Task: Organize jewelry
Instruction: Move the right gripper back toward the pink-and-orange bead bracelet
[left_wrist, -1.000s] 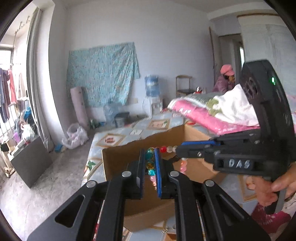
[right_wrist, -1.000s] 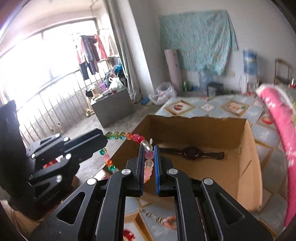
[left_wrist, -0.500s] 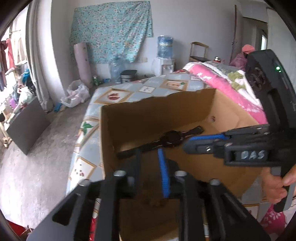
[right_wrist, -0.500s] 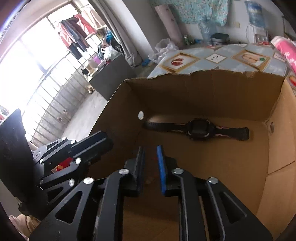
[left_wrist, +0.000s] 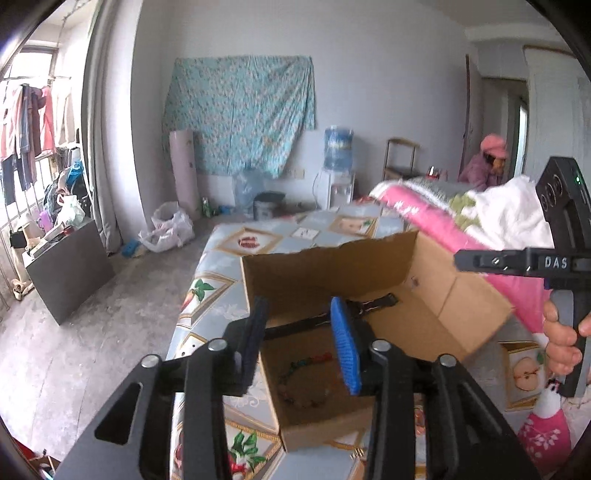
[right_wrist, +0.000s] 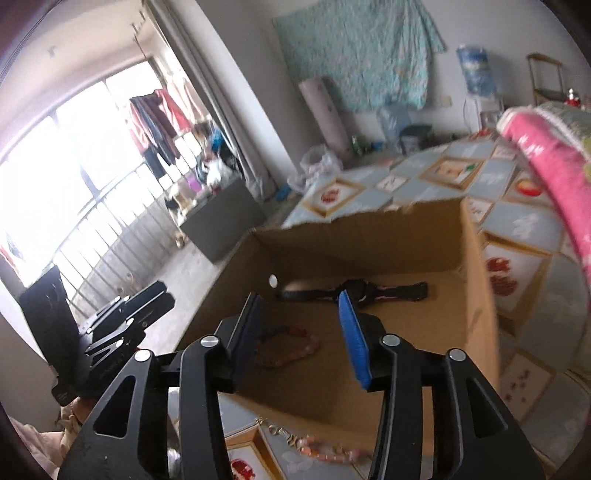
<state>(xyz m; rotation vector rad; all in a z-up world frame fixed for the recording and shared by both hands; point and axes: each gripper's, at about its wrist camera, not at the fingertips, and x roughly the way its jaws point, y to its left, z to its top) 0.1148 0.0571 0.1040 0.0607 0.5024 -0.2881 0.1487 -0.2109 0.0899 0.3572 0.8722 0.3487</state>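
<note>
An open cardboard box (left_wrist: 369, 258) (right_wrist: 476, 295) stands on the patterned bed cover. A bead bracelet (left_wrist: 306, 380) (right_wrist: 291, 341) lies on the box floor, with a black wristwatch (right_wrist: 354, 290) (left_wrist: 365, 306) behind it. My left gripper (left_wrist: 301, 339) is open and empty above the near side of the box. My right gripper (right_wrist: 301, 328) is open and empty above the box too; it also shows at the right of the left wrist view (left_wrist: 476, 260). A pink bead chain with a clasp (right_wrist: 314, 446) lies on the cover in front of the box.
A pink blanket and white cloth (left_wrist: 480, 218) are piled on the bed at the right. The bed edge (left_wrist: 192, 295) drops to a grey floor at the left. A person in a pink hat (left_wrist: 487, 162) is at the back right.
Both grippers opened and let the bead bracelet go; it now lies on the box floor. Both grippers then rose and pulled back from the box.
</note>
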